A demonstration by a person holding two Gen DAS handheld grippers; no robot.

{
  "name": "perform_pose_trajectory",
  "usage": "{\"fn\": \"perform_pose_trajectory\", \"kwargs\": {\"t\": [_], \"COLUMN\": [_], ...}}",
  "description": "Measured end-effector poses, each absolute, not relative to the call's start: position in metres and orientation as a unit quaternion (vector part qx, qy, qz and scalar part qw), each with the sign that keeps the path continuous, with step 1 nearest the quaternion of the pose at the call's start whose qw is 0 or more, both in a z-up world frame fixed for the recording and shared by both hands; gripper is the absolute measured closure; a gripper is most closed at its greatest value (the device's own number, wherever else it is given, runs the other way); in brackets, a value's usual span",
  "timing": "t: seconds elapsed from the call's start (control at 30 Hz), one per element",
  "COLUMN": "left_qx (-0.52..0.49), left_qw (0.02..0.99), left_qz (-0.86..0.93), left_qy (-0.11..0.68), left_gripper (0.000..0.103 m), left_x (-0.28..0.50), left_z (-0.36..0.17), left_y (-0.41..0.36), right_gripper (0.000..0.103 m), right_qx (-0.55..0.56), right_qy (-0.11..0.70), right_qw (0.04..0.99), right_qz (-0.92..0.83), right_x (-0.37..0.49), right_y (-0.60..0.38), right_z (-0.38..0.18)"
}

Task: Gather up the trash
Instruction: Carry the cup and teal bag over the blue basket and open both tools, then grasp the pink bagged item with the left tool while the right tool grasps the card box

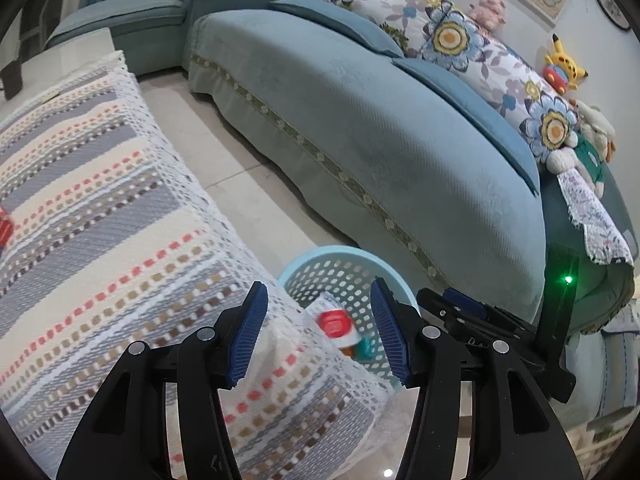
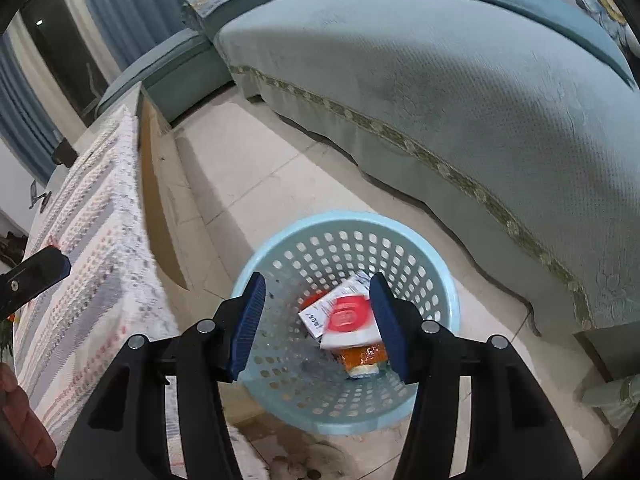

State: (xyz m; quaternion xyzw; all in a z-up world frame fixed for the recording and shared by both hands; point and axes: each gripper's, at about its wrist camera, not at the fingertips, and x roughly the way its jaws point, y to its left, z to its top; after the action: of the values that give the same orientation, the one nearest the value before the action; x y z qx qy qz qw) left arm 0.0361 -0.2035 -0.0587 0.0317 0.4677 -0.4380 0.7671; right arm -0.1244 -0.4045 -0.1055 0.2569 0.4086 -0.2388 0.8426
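Note:
A light blue perforated trash basket (image 2: 434, 280) stands on the tiled floor between the table and the sofa. Inside lie a white and red packet (image 2: 348, 316) and an orange wrapper (image 2: 364, 354). My right gripper (image 2: 316, 324) is open and empty, right above the basket's mouth. My left gripper (image 1: 316, 332) is open and empty over the table's corner, with the basket (image 1: 340, 260) and the red and white packet (image 1: 334, 320) beyond it. The right gripper (image 1: 464, 300) shows beside it. A red item (image 1: 5, 228) lies at the table's left edge.
A striped lace-edged cloth (image 1: 100, 208) covers the table on the left. A long teal sofa (image 1: 380, 128) with floral cushions and plush toys runs along the right. Pale floor tiles (image 2: 260, 176) lie between table and sofa.

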Motion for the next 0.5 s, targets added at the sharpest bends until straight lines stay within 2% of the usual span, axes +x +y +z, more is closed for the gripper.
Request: {"fn": "perform_pose_trajectory", "kwargs": {"t": [0.2, 0.5], "left_qx": [0.006, -0.050], "left_qw": [0.785, 0.832], "left_qz": [-0.430, -0.377], "left_qy": [0.445, 0.405], "left_gripper": [0.051, 0.051], "left_x": [0.043, 0.073], "left_z": [-0.032, 0.006], "left_y": [-0.175, -0.086], "right_gripper": [0.052, 0.052], "right_qx": [0.225, 0.159], "right_qy": [0.377, 0.318], "right_qw": [0.874, 0.927], "right_qz": [-0.210, -0.119], "right_x": [-0.112, -0.061], "right_y": [-0.375, -0.291], "right_z": [-0.069, -0.006]}}
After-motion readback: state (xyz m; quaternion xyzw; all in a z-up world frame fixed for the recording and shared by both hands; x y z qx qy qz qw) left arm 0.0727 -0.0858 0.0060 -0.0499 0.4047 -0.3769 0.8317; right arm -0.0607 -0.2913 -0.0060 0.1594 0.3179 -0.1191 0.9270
